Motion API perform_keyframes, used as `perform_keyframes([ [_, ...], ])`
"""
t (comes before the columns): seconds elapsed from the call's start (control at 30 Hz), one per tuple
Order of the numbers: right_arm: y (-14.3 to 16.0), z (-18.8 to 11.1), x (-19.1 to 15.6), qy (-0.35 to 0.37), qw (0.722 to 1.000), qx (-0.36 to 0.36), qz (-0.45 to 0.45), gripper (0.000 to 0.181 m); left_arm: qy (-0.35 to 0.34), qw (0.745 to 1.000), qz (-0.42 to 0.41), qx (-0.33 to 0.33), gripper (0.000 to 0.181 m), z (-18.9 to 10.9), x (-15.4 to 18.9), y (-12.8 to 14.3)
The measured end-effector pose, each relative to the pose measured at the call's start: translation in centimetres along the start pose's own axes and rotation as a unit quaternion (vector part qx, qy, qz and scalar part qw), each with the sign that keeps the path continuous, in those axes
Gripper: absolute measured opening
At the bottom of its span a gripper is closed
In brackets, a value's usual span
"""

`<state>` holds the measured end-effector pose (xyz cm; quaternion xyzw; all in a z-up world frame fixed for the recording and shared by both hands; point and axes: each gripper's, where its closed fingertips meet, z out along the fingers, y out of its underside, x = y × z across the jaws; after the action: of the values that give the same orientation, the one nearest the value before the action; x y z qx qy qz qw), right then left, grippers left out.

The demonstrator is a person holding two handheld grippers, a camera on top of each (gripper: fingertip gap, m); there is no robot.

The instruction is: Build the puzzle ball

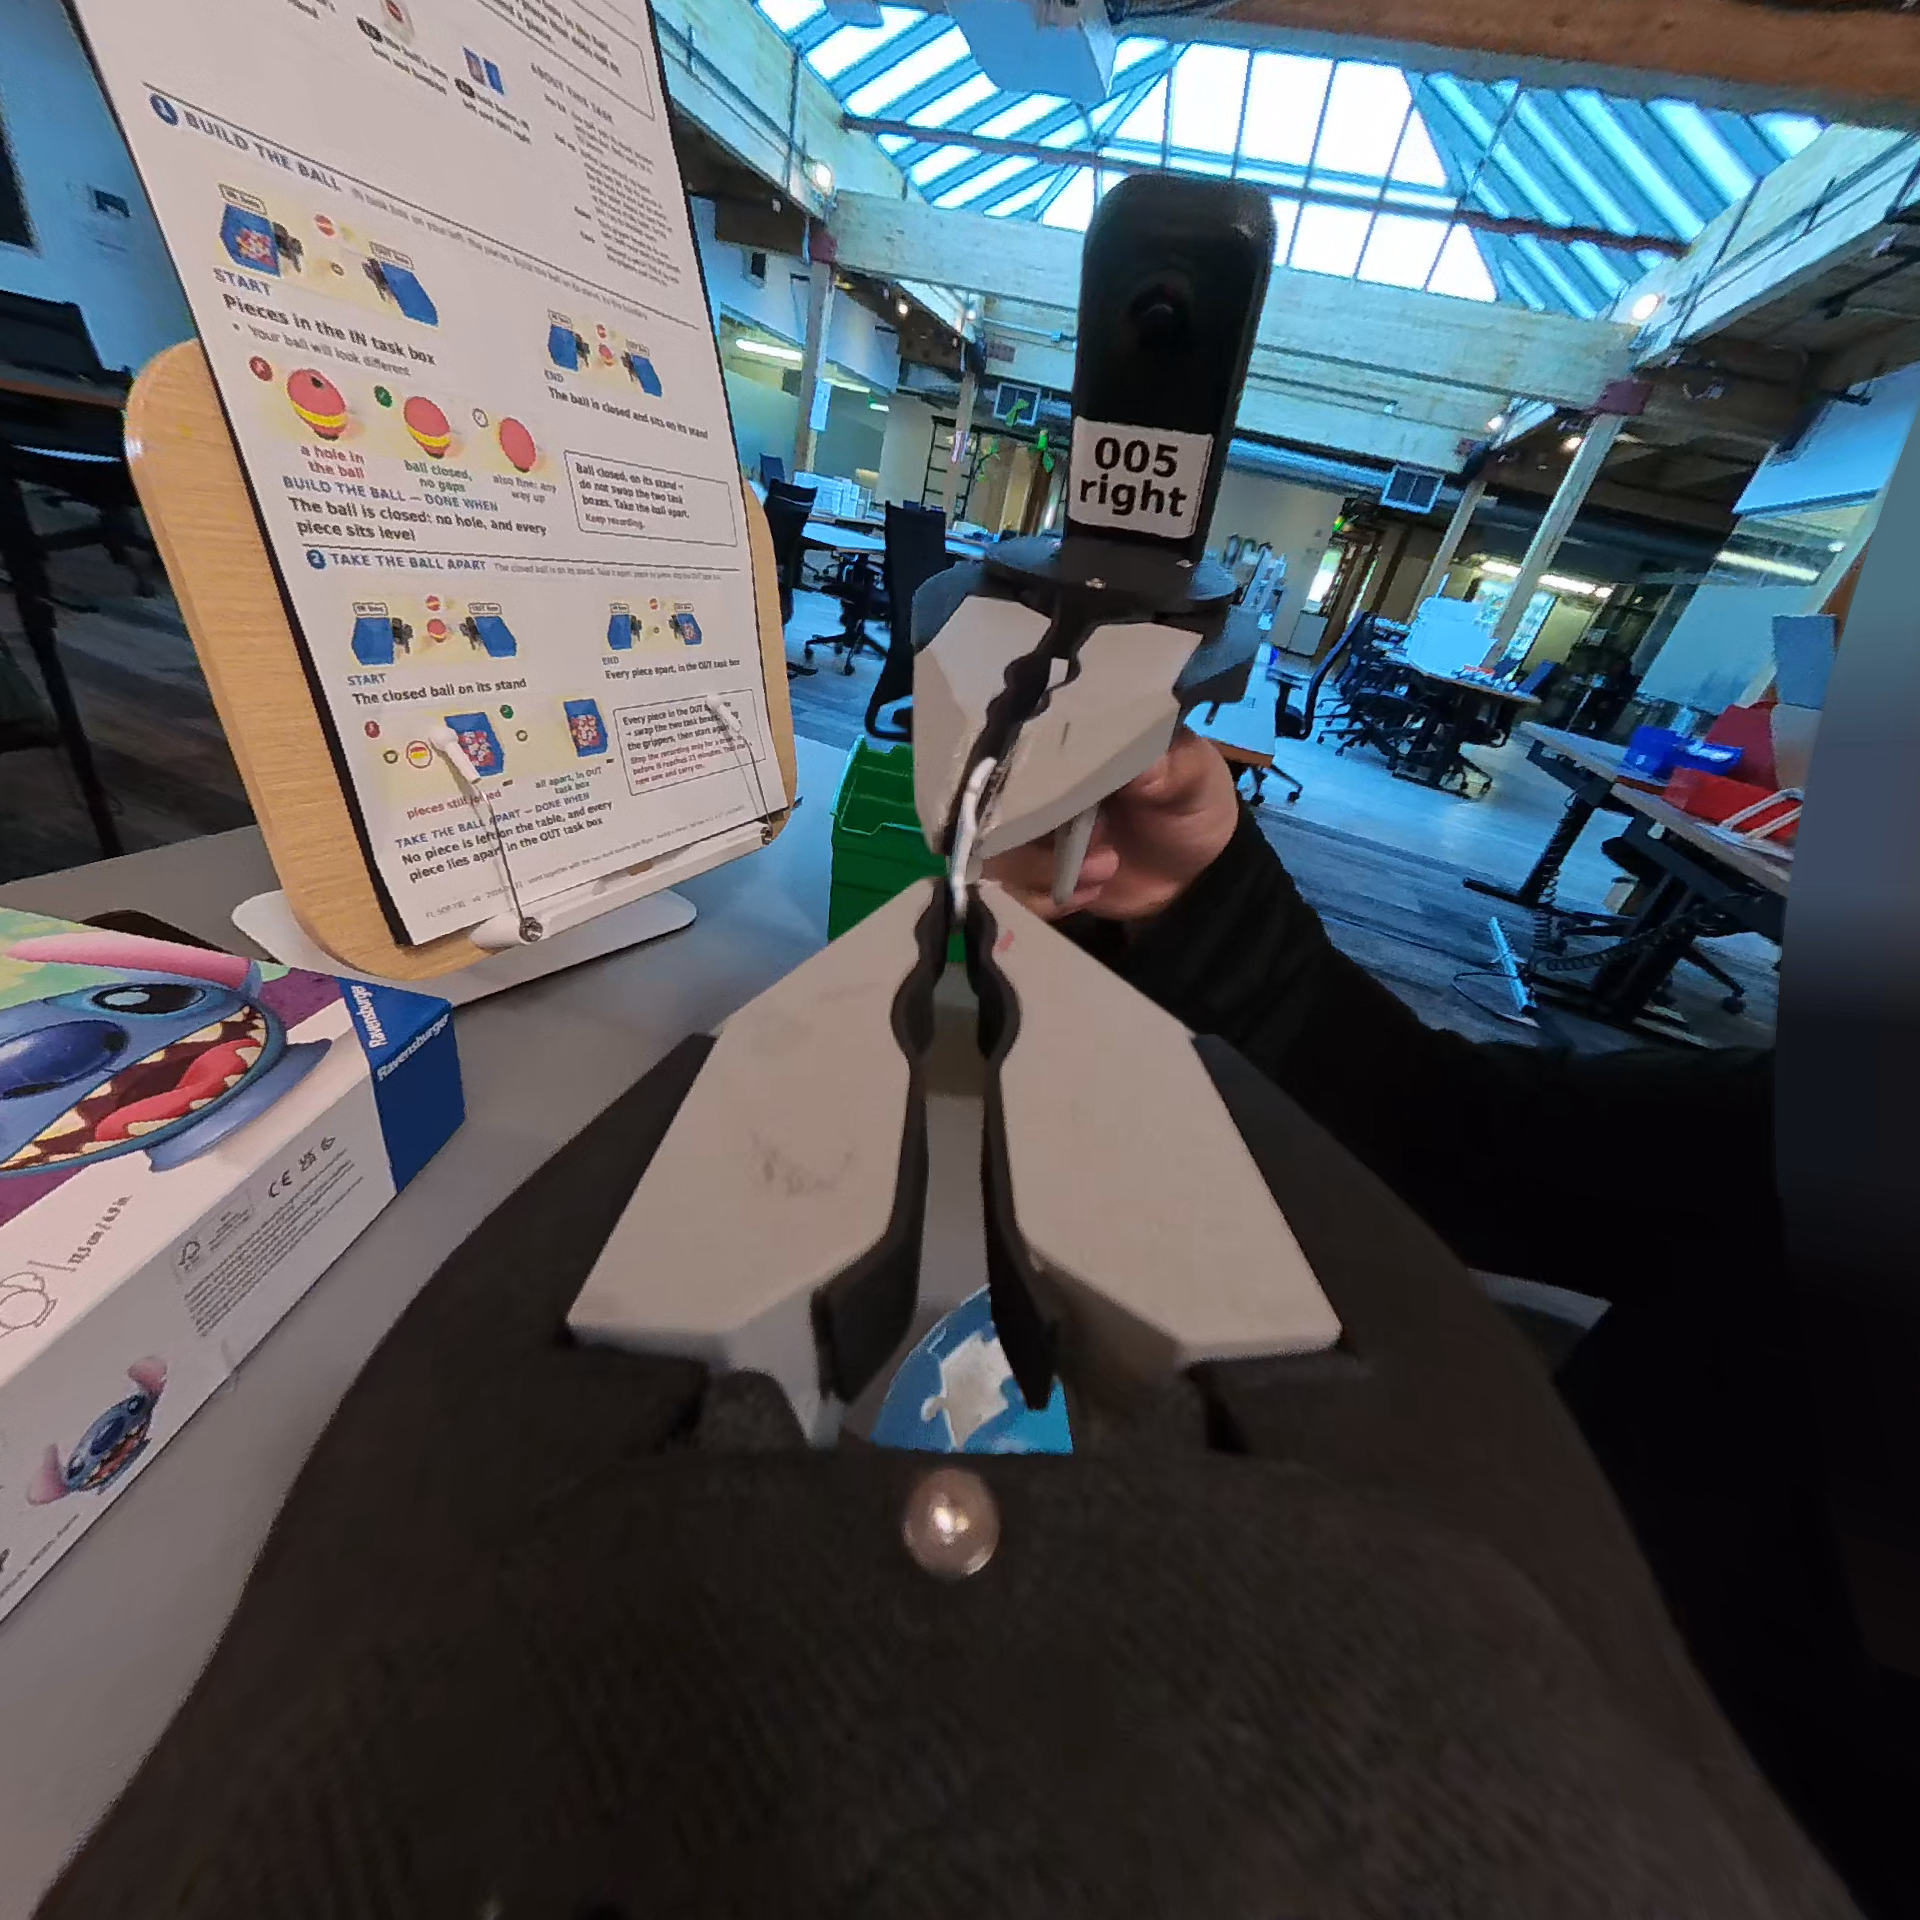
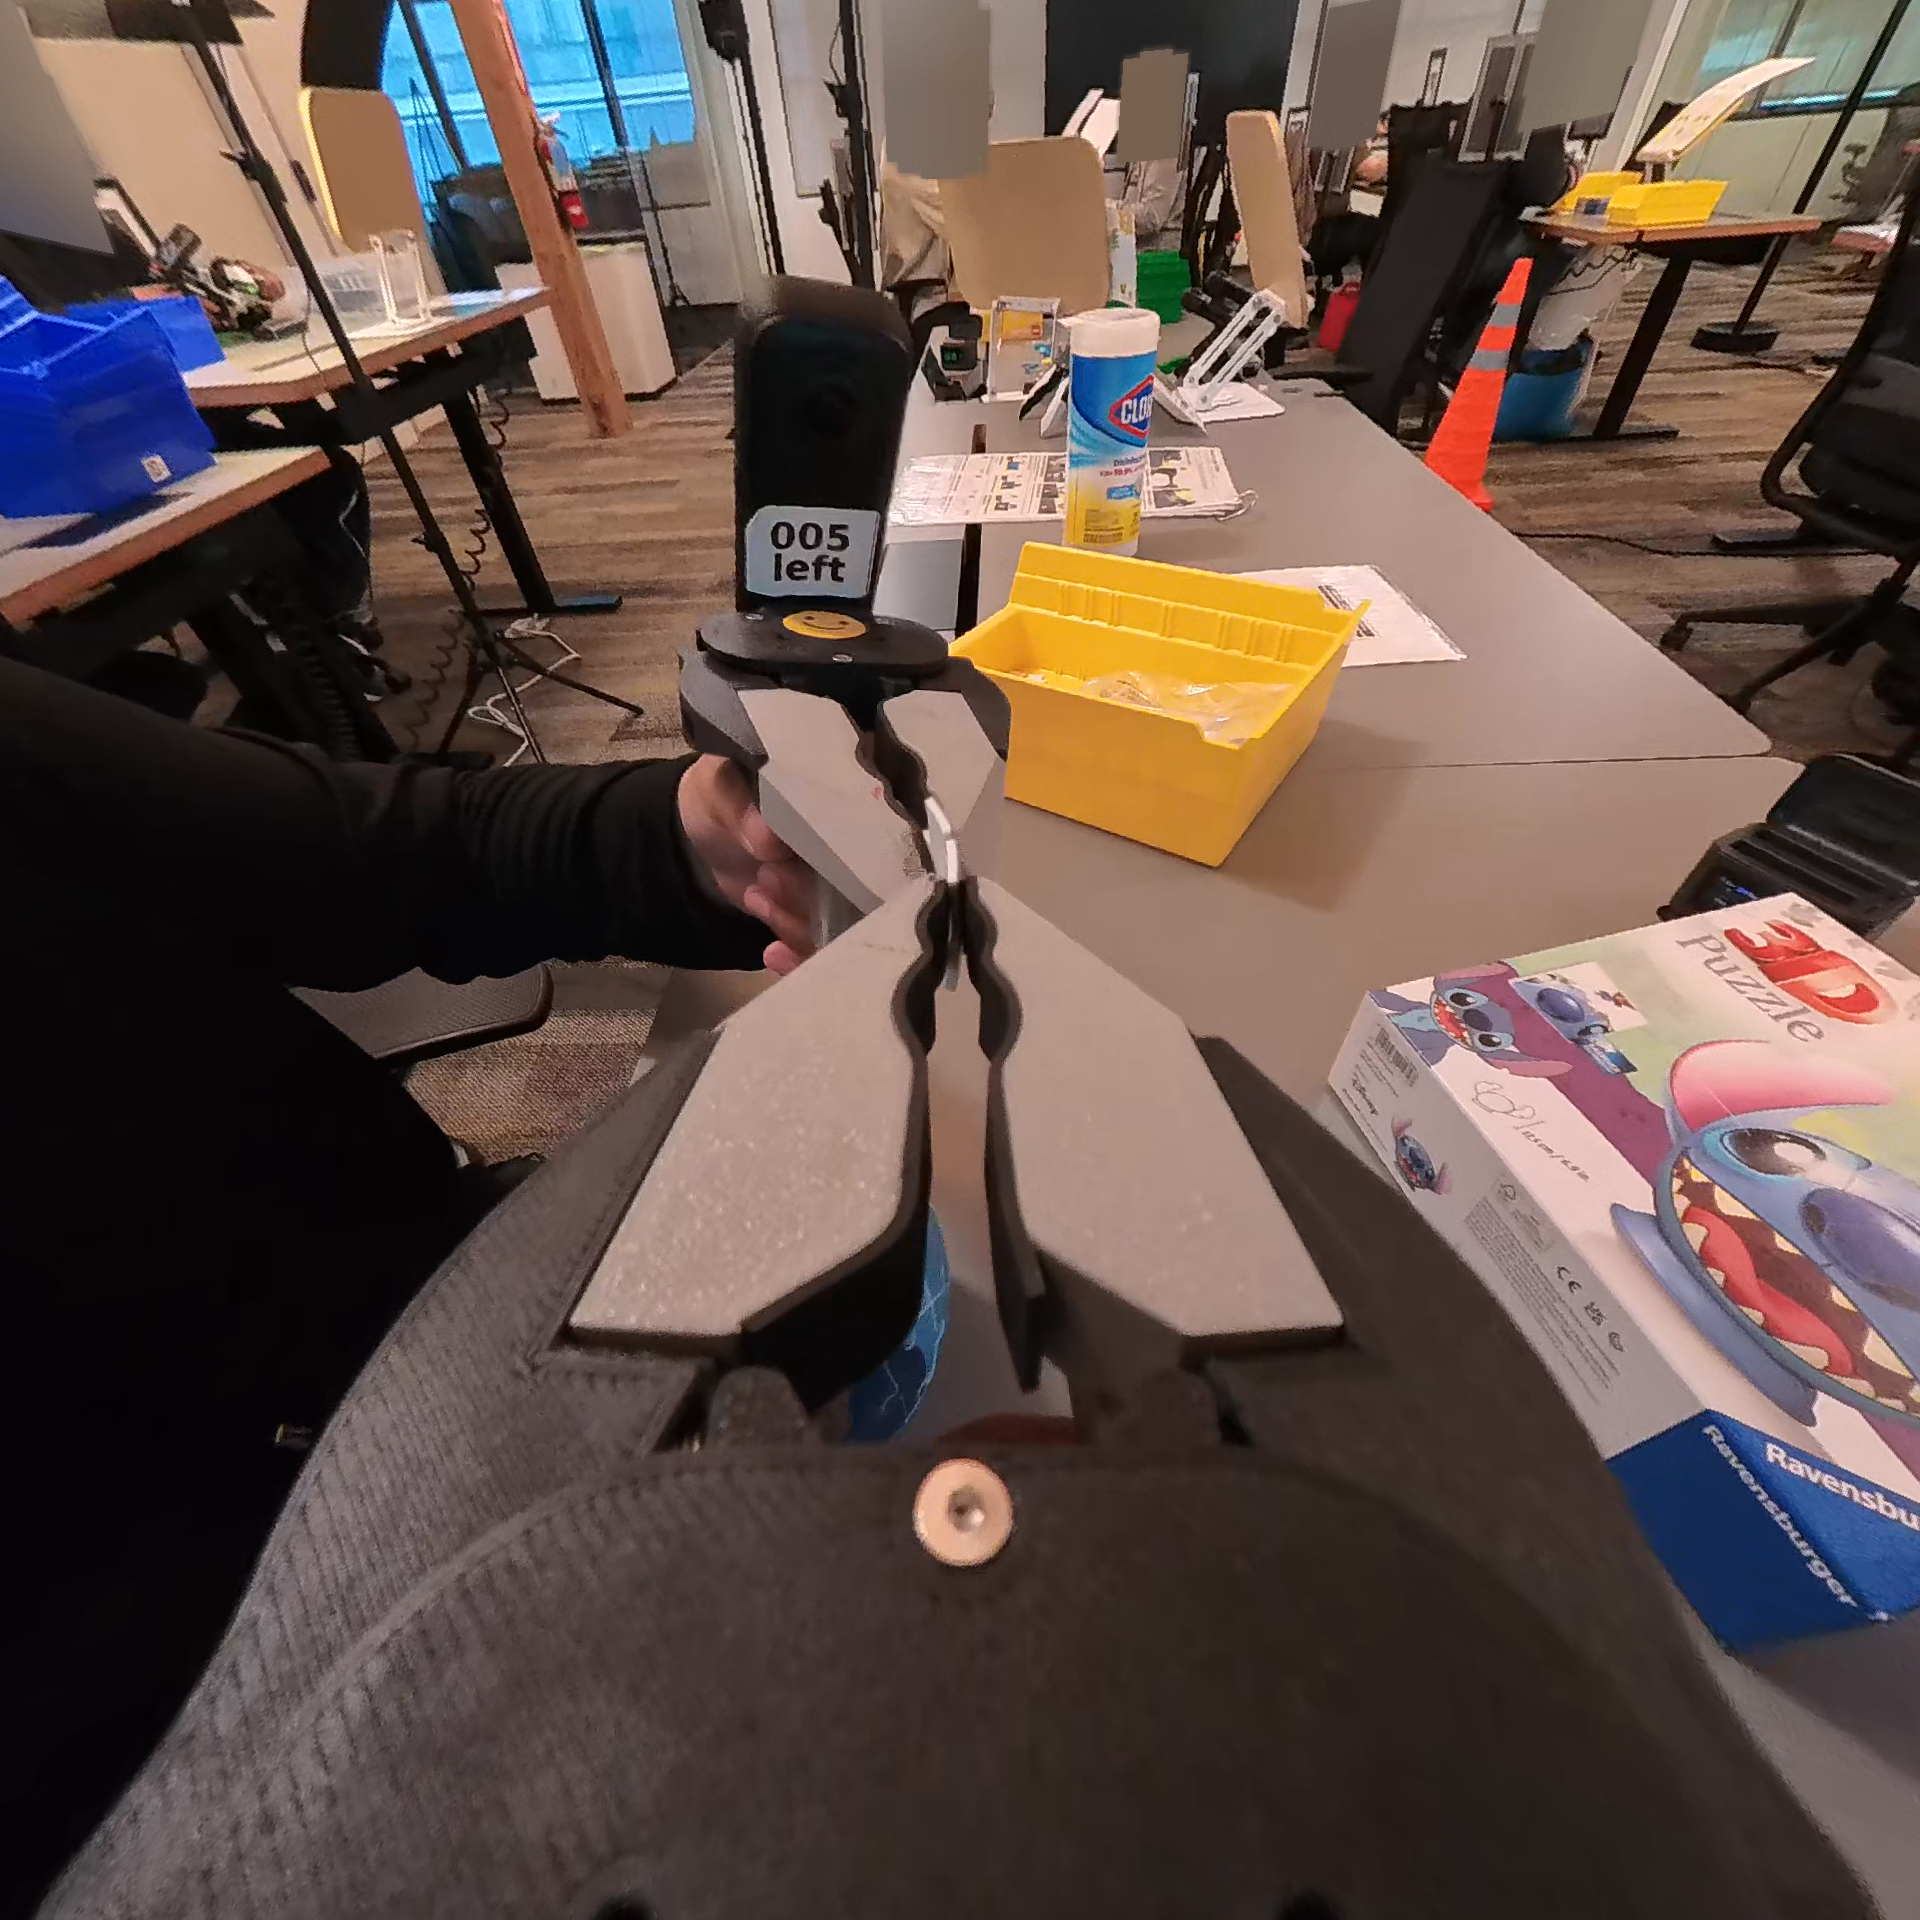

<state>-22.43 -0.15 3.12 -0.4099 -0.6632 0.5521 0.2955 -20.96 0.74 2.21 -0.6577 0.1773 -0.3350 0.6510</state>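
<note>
My left gripper and right gripper face each other tip to tip above the table. Each is shut on a thin white puzzle piece seen edge-on. The piece in the right gripper shows as a curved white strip. The piece in the left gripper shows in the right wrist view. The two pieces meet at the fingertips; I cannot tell whether they are locked together. Below the fingers, part of the blue and white puzzle ball shows, and also in the right wrist view.
The puzzle box lies on the grey table, also in the right wrist view. An instruction sheet on a wooden stand stands behind it. A green bin, a yellow bin, a wipes canister and a black device are nearby. Only a small space, under 4 cm, lies between the two pairs of fingers.
</note>
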Motion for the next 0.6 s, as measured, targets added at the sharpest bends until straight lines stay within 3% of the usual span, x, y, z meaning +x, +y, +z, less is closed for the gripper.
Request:
perform_keyframes([
  [0.2, 1.0, 0.1, -0.2, 0.010, 0.999, -0.044, -0.020, 0.000, -0.015, 0.998, 0.036, -0.055, 0.008, -0.4, 0.0, 1.2],
  [0.6, 0.9, -0.3, -1.0, 0.002, 0.999, -0.047, -0.026, 0.000, -0.032, 0.995, 0.083, -0.051, 0.000, -0.9, 0.8, 1.0],
])
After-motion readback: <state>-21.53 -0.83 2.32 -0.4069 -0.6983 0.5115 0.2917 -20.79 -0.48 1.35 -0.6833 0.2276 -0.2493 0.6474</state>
